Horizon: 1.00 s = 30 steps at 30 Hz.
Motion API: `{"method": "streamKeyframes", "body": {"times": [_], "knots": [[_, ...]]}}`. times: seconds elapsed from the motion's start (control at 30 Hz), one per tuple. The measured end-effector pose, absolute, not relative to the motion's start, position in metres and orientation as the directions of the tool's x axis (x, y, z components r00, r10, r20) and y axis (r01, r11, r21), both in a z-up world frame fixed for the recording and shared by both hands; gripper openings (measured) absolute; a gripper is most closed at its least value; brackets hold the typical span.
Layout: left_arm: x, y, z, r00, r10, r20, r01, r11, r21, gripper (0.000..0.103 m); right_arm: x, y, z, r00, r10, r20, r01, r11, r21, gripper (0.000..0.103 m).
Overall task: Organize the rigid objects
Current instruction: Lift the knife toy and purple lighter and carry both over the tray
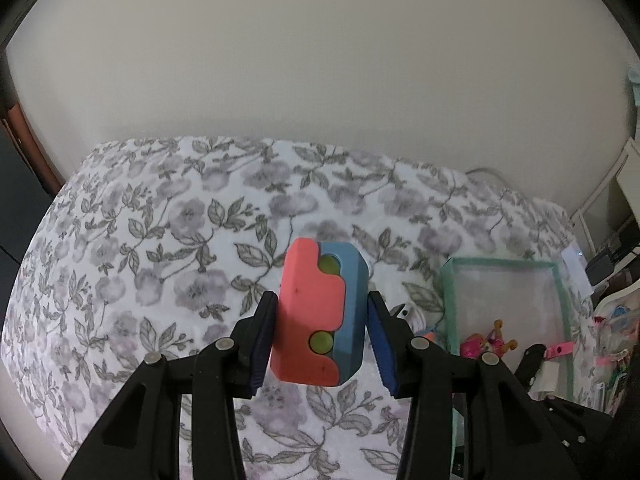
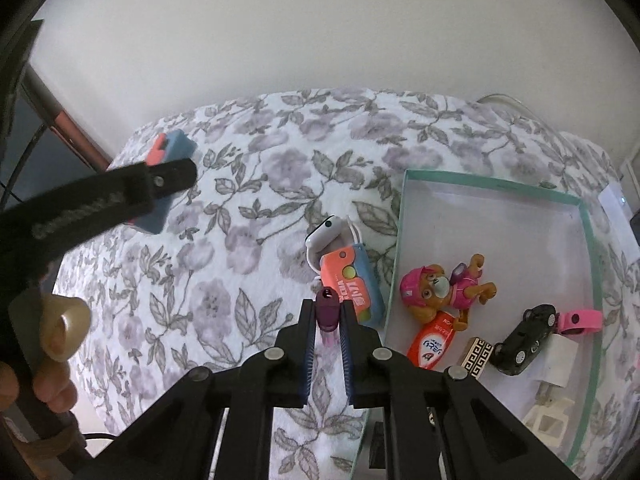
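Note:
My left gripper (image 1: 322, 320) is shut on a pink-and-blue block (image 1: 320, 316) with green dots and holds it above the floral bedspread; it also shows at the left of the right wrist view (image 2: 164, 184). My right gripper (image 2: 327, 308) is shut on a small purple clip-like object (image 2: 327, 309) above the bed. A second pink-and-blue block (image 2: 354, 286) and a white smartwatch (image 2: 326, 234) lie just left of the green-rimmed box (image 2: 404, 208). In the box are a pink dog figure (image 2: 440, 286), an orange tube (image 2: 432, 344), a black toy car (image 2: 524, 338) and a patterned block (image 2: 477, 356).
The box also shows at the right of the left wrist view (image 1: 446, 280). A pink strap (image 2: 580, 320) and white chargers (image 2: 556, 368) lie in it. A white wall stands behind the bed. A roll of tape (image 2: 60, 328) sits on the left hand's side. Shelves and clutter (image 1: 612, 320) lie at far right.

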State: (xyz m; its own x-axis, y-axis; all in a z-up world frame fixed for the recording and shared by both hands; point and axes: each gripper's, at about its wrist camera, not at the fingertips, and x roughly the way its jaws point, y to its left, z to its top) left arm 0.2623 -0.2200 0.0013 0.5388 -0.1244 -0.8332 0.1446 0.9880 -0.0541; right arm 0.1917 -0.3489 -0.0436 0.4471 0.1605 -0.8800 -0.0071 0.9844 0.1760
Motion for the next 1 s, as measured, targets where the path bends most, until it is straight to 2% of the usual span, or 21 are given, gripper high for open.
{"method": "streamKeyframes", "body": {"times": [0.37, 0.7, 1.0], "knots": [[0.249, -0.227, 0.027, 0.582, -0.162, -0.797, 0.164, 0.983, -0.080, 0.046, 0.181, -0.372, -0.013, 0.526, 0.154, -0.837, 0.016, 0.982, 0.191, 0.013], [0.228, -0.264, 0.045, 0.603, -0.259, -0.754, 0.262, 0.958, -0.119, 0.046, 0.155, -0.436, 0.046, 0.660, -0.031, -0.751, 0.177, 0.977, 0.116, 0.013], [0.211, -0.325, 0.023, 0.536, -0.304, -0.787, 0.379, 0.920, -0.097, 0.046, 0.141, -0.500, 0.033, 0.613, -0.151, -0.776, 0.330, 0.941, 0.078, 0.013]]}}
